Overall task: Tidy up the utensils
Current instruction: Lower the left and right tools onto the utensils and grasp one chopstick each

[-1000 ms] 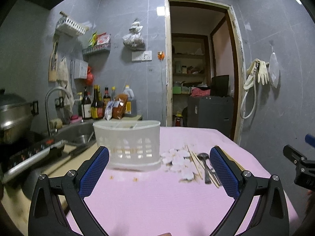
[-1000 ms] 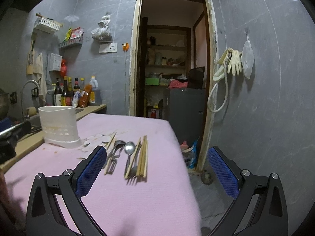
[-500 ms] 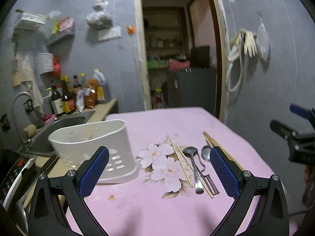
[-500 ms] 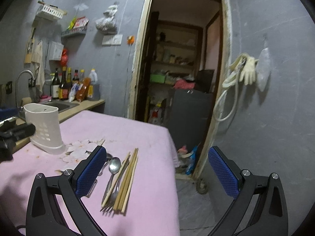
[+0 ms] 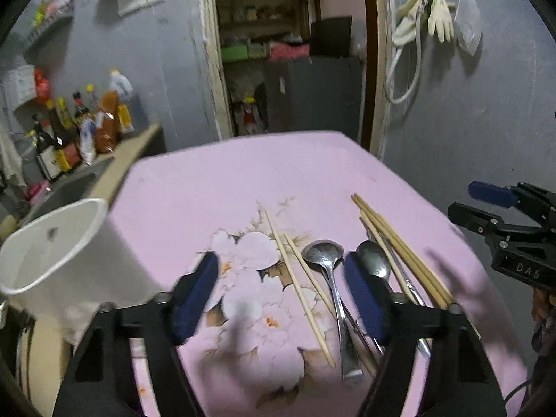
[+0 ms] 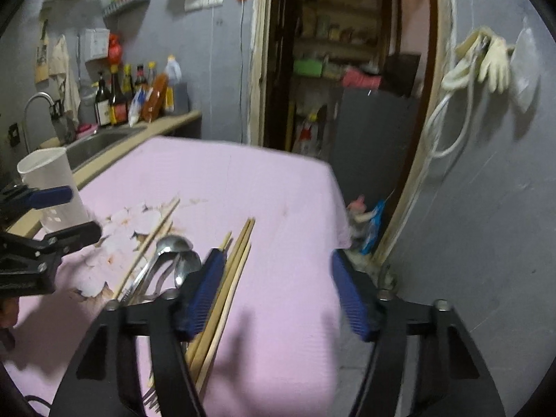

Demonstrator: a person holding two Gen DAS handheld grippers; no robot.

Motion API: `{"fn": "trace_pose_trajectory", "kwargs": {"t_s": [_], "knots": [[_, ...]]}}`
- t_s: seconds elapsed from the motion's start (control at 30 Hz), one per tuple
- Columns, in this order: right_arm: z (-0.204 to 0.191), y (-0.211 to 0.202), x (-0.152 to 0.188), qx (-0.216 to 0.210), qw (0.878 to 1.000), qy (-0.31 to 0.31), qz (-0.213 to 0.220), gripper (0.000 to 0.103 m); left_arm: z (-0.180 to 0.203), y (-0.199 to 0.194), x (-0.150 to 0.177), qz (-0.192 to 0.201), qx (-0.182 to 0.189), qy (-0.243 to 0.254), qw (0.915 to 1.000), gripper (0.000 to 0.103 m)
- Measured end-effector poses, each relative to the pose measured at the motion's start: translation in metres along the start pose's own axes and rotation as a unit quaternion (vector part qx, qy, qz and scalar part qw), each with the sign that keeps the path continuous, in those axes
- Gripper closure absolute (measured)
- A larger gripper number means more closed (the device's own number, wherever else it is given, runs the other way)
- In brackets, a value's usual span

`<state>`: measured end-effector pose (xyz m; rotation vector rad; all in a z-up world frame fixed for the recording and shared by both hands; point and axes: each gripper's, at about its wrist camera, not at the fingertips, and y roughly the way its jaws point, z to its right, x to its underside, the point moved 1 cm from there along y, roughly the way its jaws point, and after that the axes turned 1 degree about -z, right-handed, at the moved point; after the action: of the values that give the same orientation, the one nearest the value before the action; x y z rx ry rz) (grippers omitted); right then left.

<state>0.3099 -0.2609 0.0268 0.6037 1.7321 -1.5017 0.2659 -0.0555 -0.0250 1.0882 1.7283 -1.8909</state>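
Left wrist: spoons [image 5: 325,260] under left gripper [image 5: 281,295]

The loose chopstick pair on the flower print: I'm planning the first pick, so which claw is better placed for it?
Probably the left claw: the loose chopstick pair lies between its closing jaws, unpinched. The right claw hangs farther right, toward the table edge.

Surface [image 5: 215,187]: covered in pink cloth, with a printed cluster of white blossoms and brown leaves [image 5: 257,278] near its middle. Utensil holder [image 5: 52,243]: plain white. Chopsticks [image 5: 399,246]: pale tan wood. Spoons [image 5: 325,257]: silver metal, reflective. Left hand-held gripper [image 5: 281,295]: black frame, blue pads. Right hand-held gripper [image 6: 274,292]: same black frame and blue pads. Walls [image 5: 469,121]: grey. Door frame [image 5: 212,69]: cream, worn. Gloves [image 5: 439,14] hung on wall: off-white.
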Motion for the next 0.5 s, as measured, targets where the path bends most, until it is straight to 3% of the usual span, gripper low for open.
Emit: {"fn": "trace_pose_trajectory", "kwargs": {"t_s": [0.1,0.23,0.5], "knots": [[0.000,0.018,-0.001,-0.022,0.999,0.001,-0.028,0.063,-0.004,0.022,-0.002,-0.035,0.010,-0.002,0.9993,0.066],[0.000,0.038,0.001,-0.050,0.996,0.018,-0.067,0.075,-0.013,0.053,-0.002,-0.083,0.025,-0.022,0.9960,0.080],[-0.001,0.058,0.002,-0.075,0.990,0.032,-0.112,0.085,-0.027,0.075,-0.001,-0.118,0.041,-0.027,0.9917,0.088]]}}
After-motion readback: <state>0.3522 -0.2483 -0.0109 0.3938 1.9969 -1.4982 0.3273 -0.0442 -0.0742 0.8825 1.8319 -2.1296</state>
